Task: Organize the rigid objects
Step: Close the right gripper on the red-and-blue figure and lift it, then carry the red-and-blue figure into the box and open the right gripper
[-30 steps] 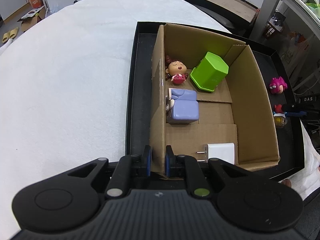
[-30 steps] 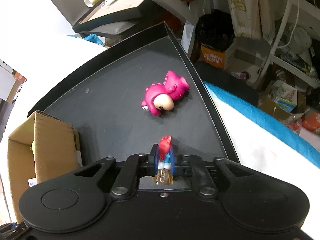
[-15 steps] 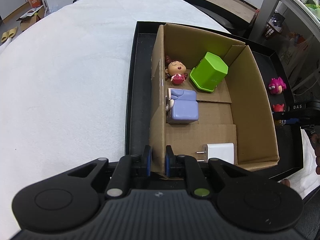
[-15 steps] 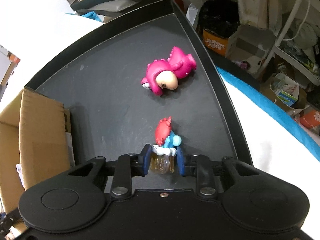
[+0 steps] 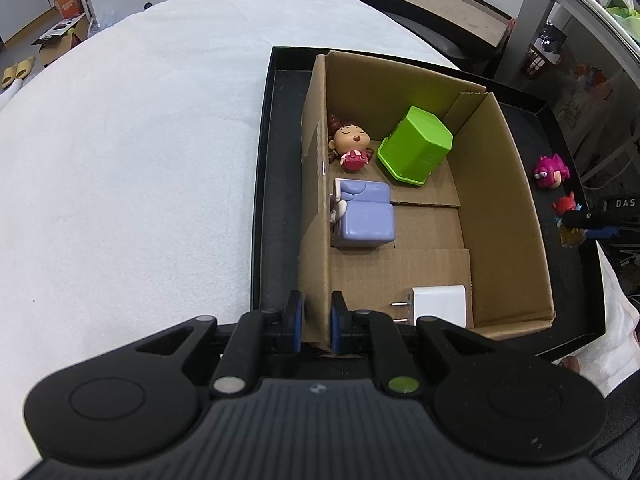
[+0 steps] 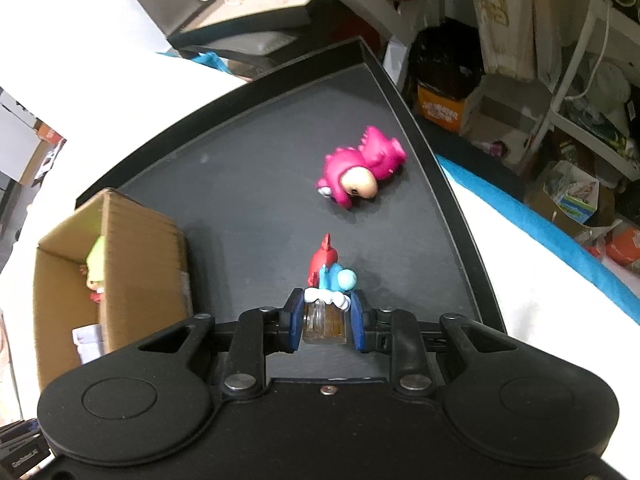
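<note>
Black tray (image 6: 260, 168): right gripper (image 6: 326, 318) squeezes small hard toy (image 6: 326, 276) by its clear base; left gripper (image 5: 314, 320) pinches box wall (image 5: 314, 200).

White-covered table (image 5: 140, 160), cluttered shelving (image 6: 592, 92), black bin (image 6: 444, 56) beyond.

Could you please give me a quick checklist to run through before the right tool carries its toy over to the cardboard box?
1. Right tool shut on the red and blue figure: ok.
2. Left tool clamping the cardboard box wall: ok.
3. Free floor inside the box: ok.
4. Figure clear of the black tray: cannot tell.
5. Pink dinosaur toy apart from the held figure: ok.
</note>
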`<state>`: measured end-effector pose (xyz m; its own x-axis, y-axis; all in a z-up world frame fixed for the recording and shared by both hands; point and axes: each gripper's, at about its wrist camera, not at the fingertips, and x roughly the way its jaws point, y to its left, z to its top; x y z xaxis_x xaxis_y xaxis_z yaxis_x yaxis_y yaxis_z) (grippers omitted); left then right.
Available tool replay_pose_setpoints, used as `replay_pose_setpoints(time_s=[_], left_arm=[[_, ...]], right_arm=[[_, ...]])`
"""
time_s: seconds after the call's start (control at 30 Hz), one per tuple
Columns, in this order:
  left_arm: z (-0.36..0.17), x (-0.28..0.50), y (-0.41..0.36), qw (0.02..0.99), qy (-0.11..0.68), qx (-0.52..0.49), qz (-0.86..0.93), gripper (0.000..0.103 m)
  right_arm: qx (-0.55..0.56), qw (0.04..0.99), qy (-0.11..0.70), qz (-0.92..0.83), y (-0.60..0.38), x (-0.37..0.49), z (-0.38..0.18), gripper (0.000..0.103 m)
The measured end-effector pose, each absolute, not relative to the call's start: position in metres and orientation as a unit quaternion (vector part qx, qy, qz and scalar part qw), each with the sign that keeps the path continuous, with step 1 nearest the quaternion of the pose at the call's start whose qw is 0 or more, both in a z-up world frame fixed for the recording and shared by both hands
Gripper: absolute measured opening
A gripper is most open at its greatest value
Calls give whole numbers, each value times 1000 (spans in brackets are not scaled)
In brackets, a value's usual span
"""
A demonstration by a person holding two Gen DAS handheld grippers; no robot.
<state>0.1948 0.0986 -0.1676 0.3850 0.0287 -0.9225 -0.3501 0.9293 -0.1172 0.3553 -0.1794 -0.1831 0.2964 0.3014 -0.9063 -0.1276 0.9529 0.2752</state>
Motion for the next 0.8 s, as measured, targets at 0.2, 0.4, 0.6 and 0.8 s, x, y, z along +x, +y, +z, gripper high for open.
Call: replay_pose_setpoints(time_s=[0.2,0.4,0.6,0.8], left_arm=[[-163,191,98,823,536,-149,114,13],[-158,186,99,827,528,-155,113,12],[-154,182,99,831,522,-159,112,10],[-151,179,101,833,516,-164,110,10]], right_arm=[[79,814,555,153,-173,352,-158,24],[77,825,533,170,-162,348,-134,24],[74,832,517,188,-149,343,-114,24],[69,836,504,206,-134,339,-98,24]])
